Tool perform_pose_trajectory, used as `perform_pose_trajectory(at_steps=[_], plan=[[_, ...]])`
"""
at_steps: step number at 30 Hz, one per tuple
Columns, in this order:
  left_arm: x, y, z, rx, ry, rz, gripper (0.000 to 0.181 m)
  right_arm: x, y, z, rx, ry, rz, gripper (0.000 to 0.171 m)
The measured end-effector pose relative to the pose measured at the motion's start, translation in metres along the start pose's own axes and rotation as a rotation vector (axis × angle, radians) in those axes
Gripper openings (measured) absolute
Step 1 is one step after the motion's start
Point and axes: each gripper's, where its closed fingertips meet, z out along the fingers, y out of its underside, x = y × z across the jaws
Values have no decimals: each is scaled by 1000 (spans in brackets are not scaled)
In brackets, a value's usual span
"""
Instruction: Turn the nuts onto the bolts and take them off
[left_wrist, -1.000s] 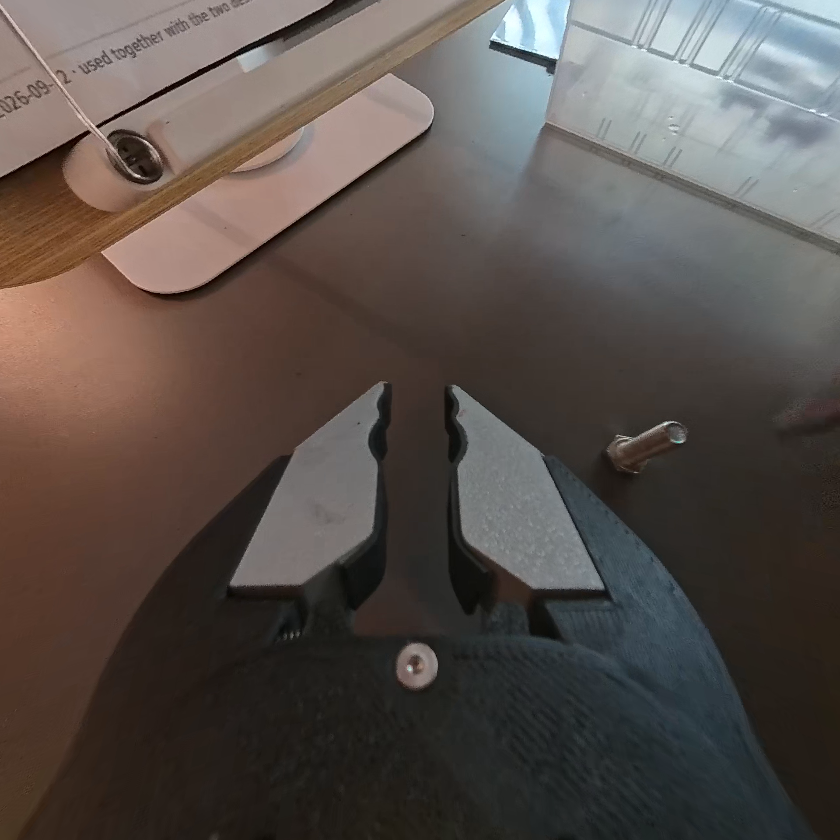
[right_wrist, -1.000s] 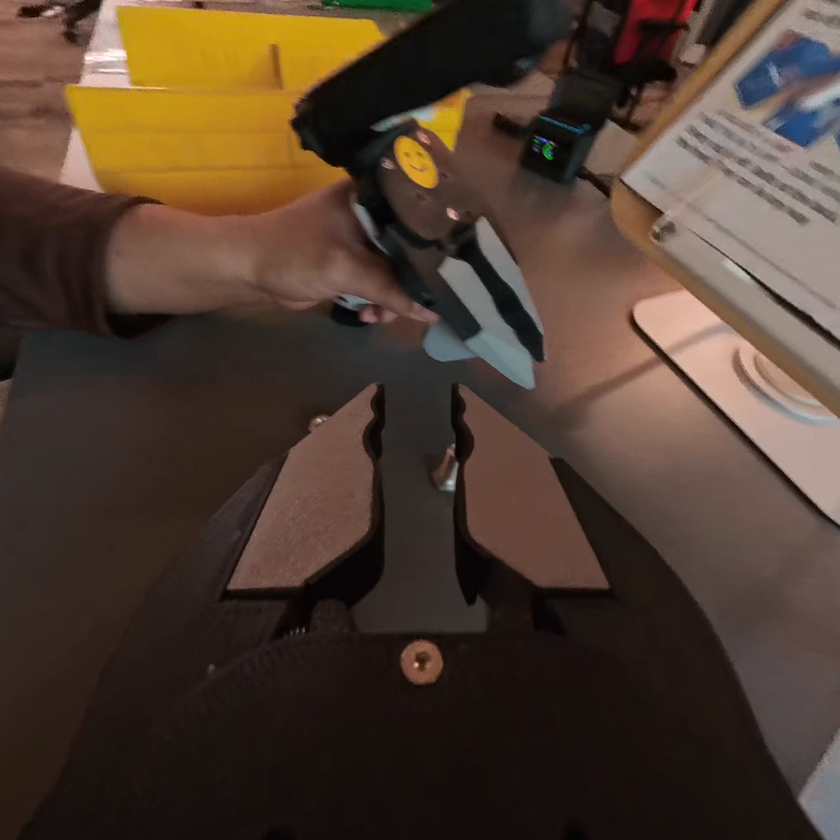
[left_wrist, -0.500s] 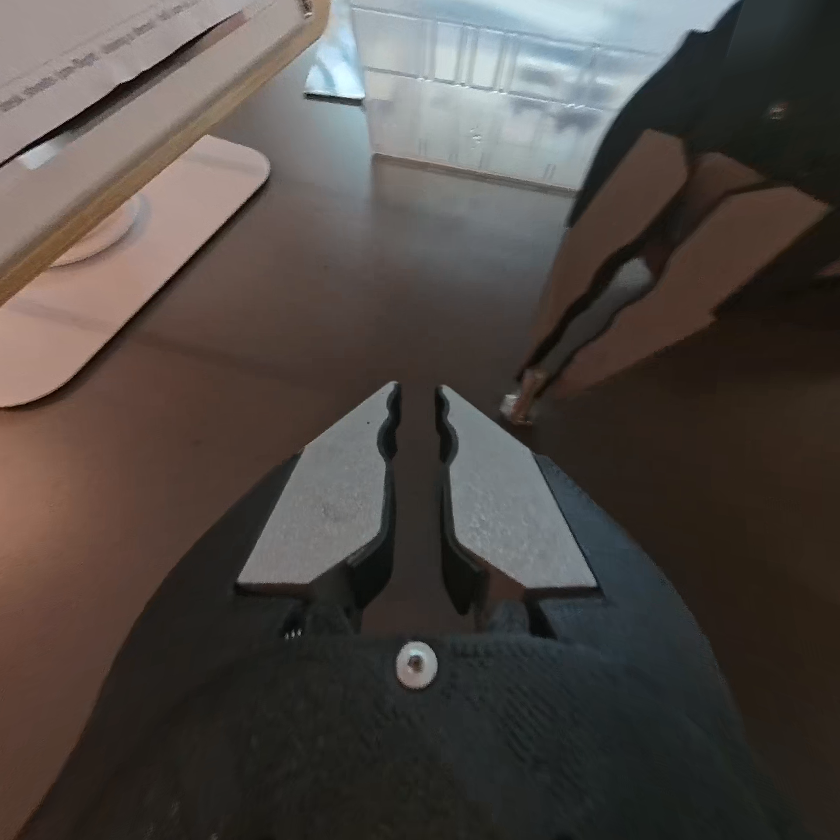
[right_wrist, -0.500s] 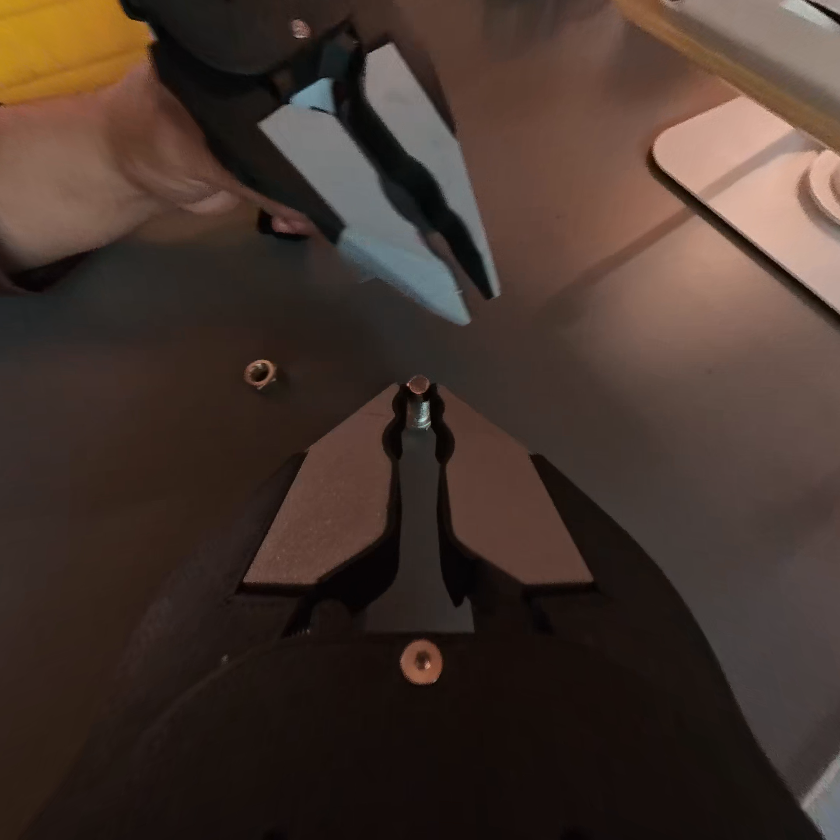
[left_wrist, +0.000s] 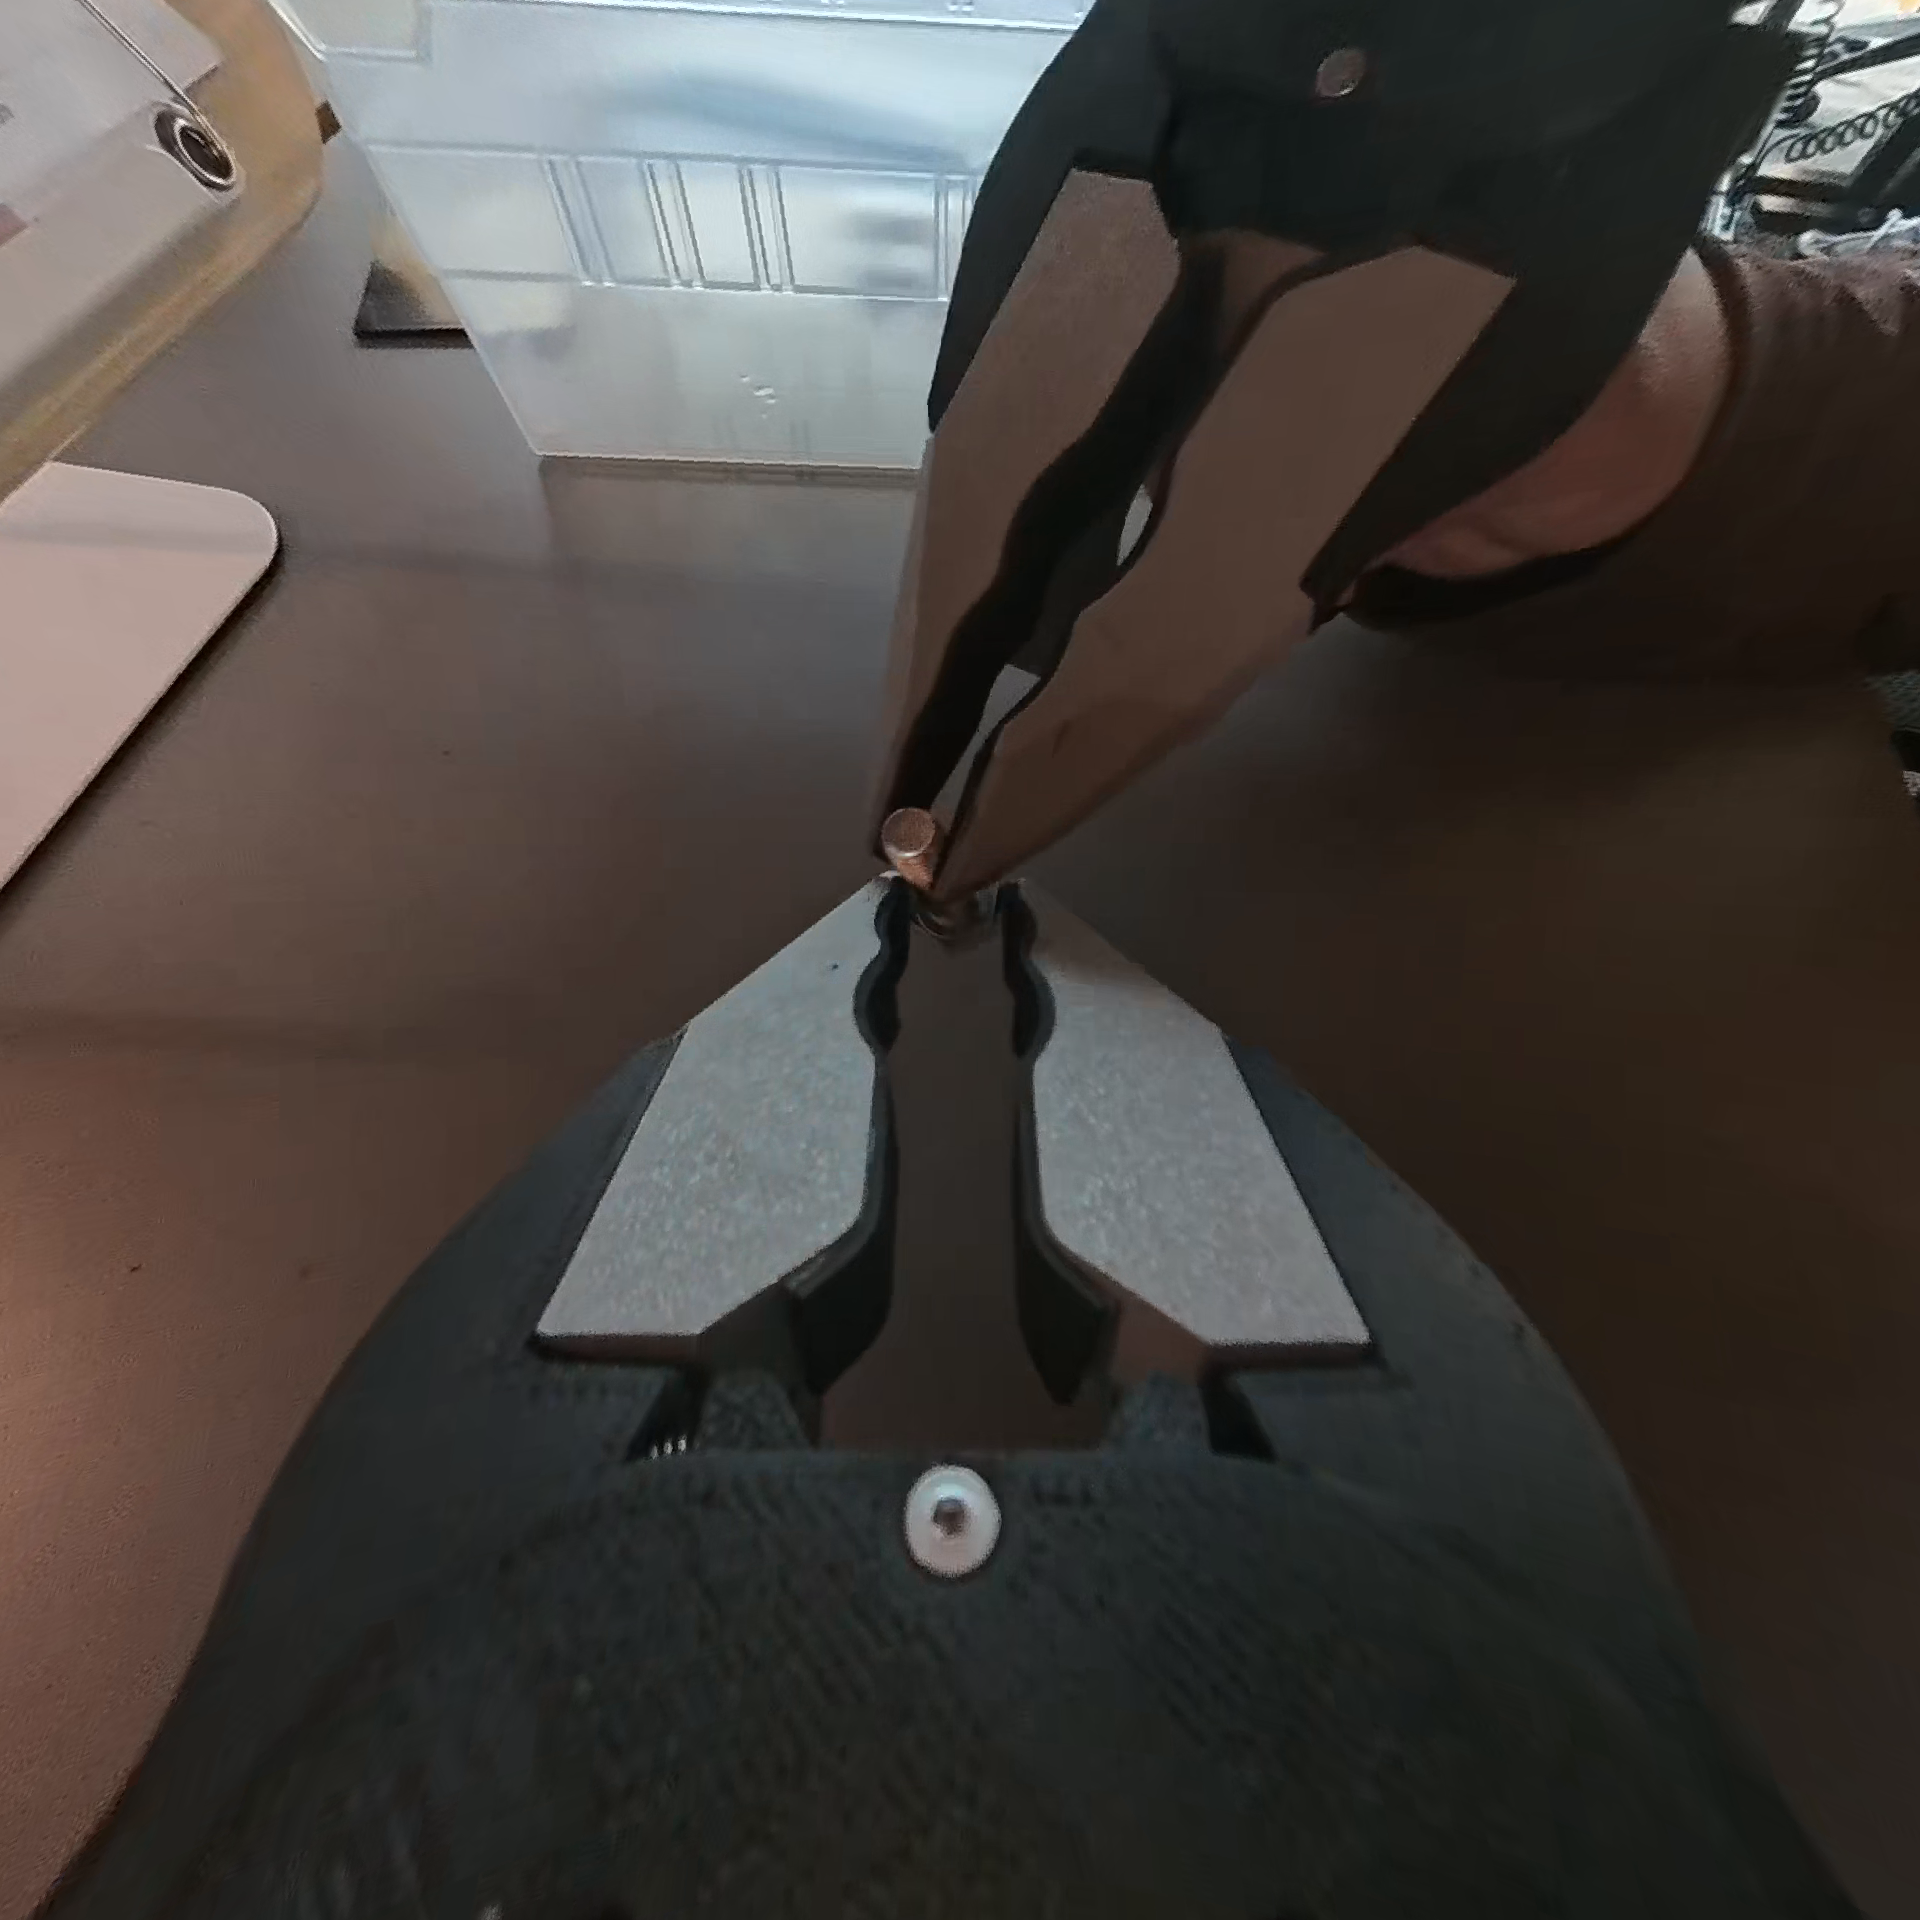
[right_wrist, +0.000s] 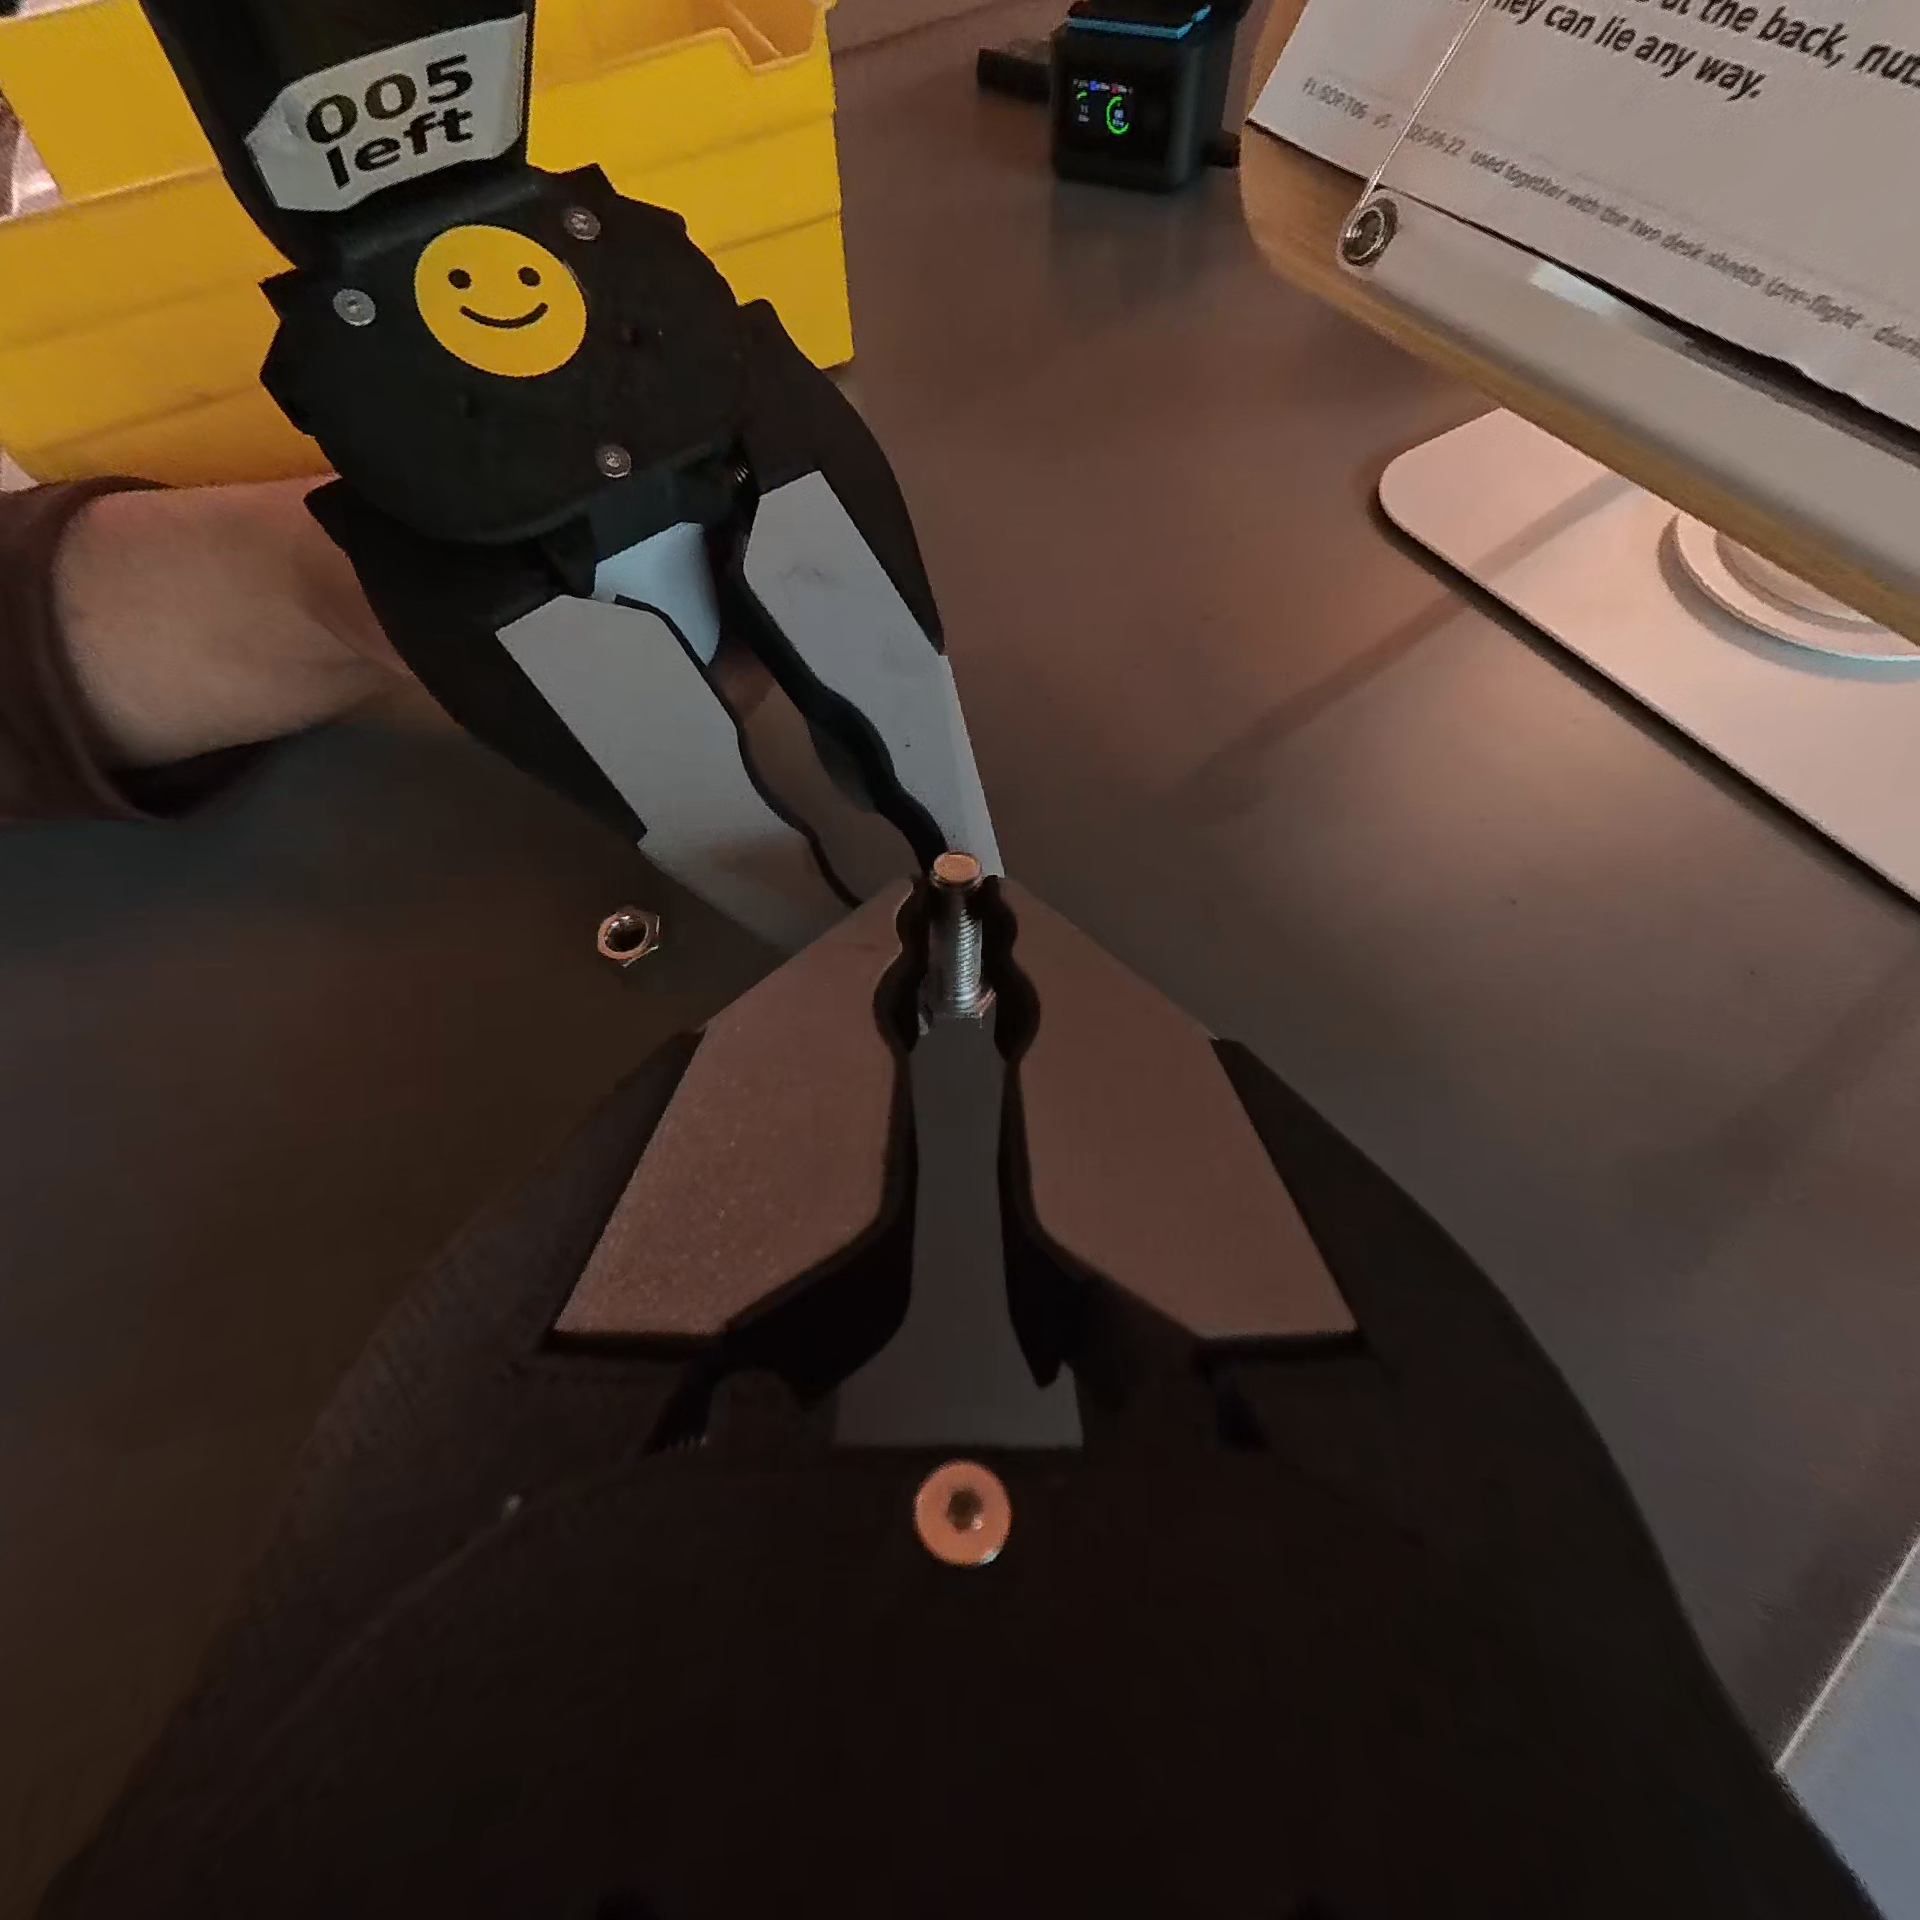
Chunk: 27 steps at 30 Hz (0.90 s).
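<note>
My right gripper (right_wrist: 958, 894) is shut on a silver bolt (right_wrist: 961, 951). It holds the bolt off the dark table, threaded end pointing away from its camera. In the left wrist view the right gripper (left_wrist: 935, 868) reaches in from the upper right, and the bolt's round end (left_wrist: 909, 836) sticks out of its tips. My left gripper (left_wrist: 954, 899) is open, its tips right at that free end. It also shows in the right wrist view (right_wrist: 894, 862) with a yellow smiley sticker. A loose nut (right_wrist: 627, 933) lies on the table to the left of it.
A clear plastic box (left_wrist: 727, 312) stands at the back. A white stand base (right_wrist: 1558, 561) carries a wood-edged sign board (right_wrist: 1662, 312) on the right. Yellow bins (right_wrist: 125, 260) and a small black device with a screen (right_wrist: 1122, 104) stand behind. A person's hand (right_wrist: 208, 644) holds the left gripper.
My right gripper closed on the bolt and lifted it off the table. My left gripper swung round to face it, and the two grippers' tips came together at the bolt.
</note>
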Motion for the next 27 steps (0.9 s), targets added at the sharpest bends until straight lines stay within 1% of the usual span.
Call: perform_pose_trajectory(at_steps=[1,8,13,18,27], plan=[[0,0,0,4,3,-5,16,0,0,0,0,1,-1,6],[-3,-12,-9,97,56,-122,10,3,-6,-5,37,0,27,6],[-2,-17,-11,137,91,-174,8,2,-11,-9,78,-46,86,6],[-2,-17,-10,139,96,-186,9,2,-14,-11,104,-62,104,5],[-2,-13,-9,108,82,-166,9,0,-11,-7,74,-10,19,5]])
